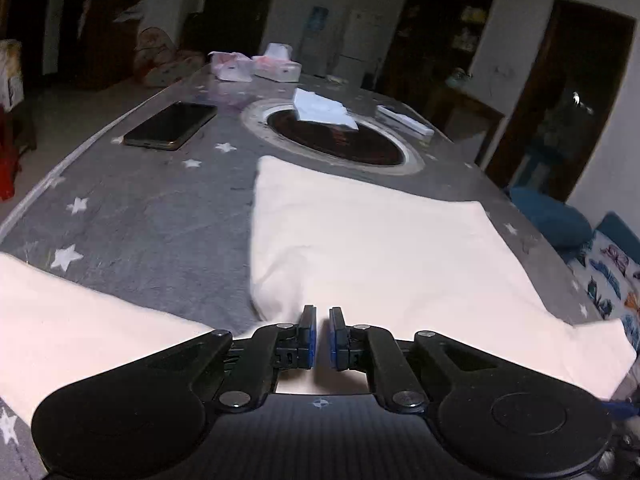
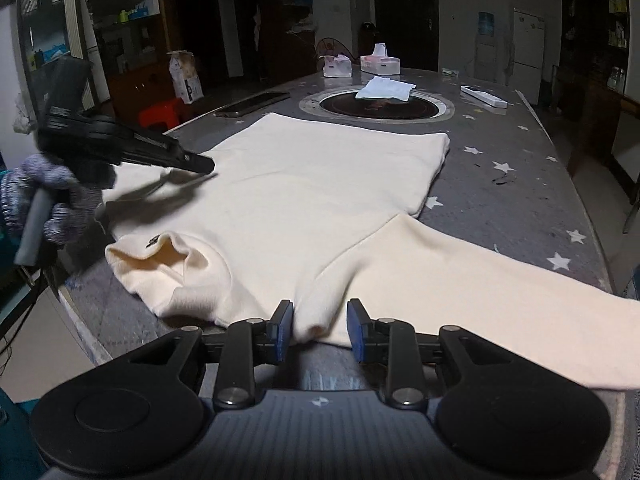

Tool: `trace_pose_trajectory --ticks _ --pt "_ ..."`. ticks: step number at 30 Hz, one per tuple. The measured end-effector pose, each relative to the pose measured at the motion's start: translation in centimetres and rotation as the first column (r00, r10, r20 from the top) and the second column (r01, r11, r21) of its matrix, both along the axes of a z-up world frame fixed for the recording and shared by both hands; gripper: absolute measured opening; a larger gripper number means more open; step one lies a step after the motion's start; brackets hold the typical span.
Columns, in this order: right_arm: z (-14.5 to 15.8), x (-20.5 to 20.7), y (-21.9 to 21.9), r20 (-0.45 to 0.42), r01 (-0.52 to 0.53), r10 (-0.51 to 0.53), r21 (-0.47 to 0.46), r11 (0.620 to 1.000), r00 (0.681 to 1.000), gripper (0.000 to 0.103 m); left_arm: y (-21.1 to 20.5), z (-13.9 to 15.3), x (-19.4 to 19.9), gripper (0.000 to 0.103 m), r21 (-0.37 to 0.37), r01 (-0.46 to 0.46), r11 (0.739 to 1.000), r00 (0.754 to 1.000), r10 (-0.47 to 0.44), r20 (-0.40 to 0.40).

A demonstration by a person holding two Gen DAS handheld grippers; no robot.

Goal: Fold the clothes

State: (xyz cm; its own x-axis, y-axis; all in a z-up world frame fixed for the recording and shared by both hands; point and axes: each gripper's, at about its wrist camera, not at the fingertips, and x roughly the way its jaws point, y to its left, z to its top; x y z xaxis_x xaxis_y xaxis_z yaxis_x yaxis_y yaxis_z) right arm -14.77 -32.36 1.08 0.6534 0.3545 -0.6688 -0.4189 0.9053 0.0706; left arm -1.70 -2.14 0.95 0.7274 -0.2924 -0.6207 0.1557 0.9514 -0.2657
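Place: I am in a home's dim living-dining room.
Table (image 2: 520, 184): star-print grey cover, round hotplate (image 2: 378, 106) set in its middle.
On it: tissue boxes (image 2: 380, 64), my phone (image 1: 172, 125).
Around me: fridge (image 2: 528, 54), cluttered shelves (image 2: 132, 12), red stool (image 2: 160, 114), dark doorways.

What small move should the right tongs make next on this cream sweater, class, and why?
Probably close. The right tongs stand open with a raised fold of the sweater between their blue pads, at its near edge by the sleeve. Pinching that fold seems the first step to lifting the sleeve side over. The left tongs look nearly shut above the cloth, apparently holding nothing.
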Motion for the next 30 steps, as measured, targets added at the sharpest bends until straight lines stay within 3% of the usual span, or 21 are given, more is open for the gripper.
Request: trace_pose_trajectory --ticks 5,8,15,24,30 --pt "0.1 -0.2 -0.8 -0.009 -0.003 0.003 0.009 1.0 1.0 0.028 1.7 0.3 -0.6 0.008 -0.001 -0.036 0.999 0.999 0.036 0.002" --pt "0.9 -0.5 -1.3 -0.006 0.016 -0.016 0.061 0.998 1.0 0.03 1.6 0.6 -1.0 0.009 0.006 -0.037 0.999 0.999 0.037 0.0" --pt "1.5 0.1 -4.4 0.034 0.185 -0.188 0.076 0.98 0.982 0.03 -2.0 2.6 -2.8 0.01 -0.024 0.101 0.995 0.994 -0.099 0.054" --pt "0.2 -0.5 -7.9 0.01 0.309 -0.309 0.015 0.951 0.951 0.027 -8.1 2.4 -5.3 0.012 -0.002 0.317 0.948 0.947 -0.316 0.049" --pt "0.3 -0.7 -12.0 0.006 0.445 -0.446 0.055 0.894 0.895 0.027 -10.9 1.8 -7.4 0.014 0.065 0.427 0.902 0.901 -0.431 0.052"
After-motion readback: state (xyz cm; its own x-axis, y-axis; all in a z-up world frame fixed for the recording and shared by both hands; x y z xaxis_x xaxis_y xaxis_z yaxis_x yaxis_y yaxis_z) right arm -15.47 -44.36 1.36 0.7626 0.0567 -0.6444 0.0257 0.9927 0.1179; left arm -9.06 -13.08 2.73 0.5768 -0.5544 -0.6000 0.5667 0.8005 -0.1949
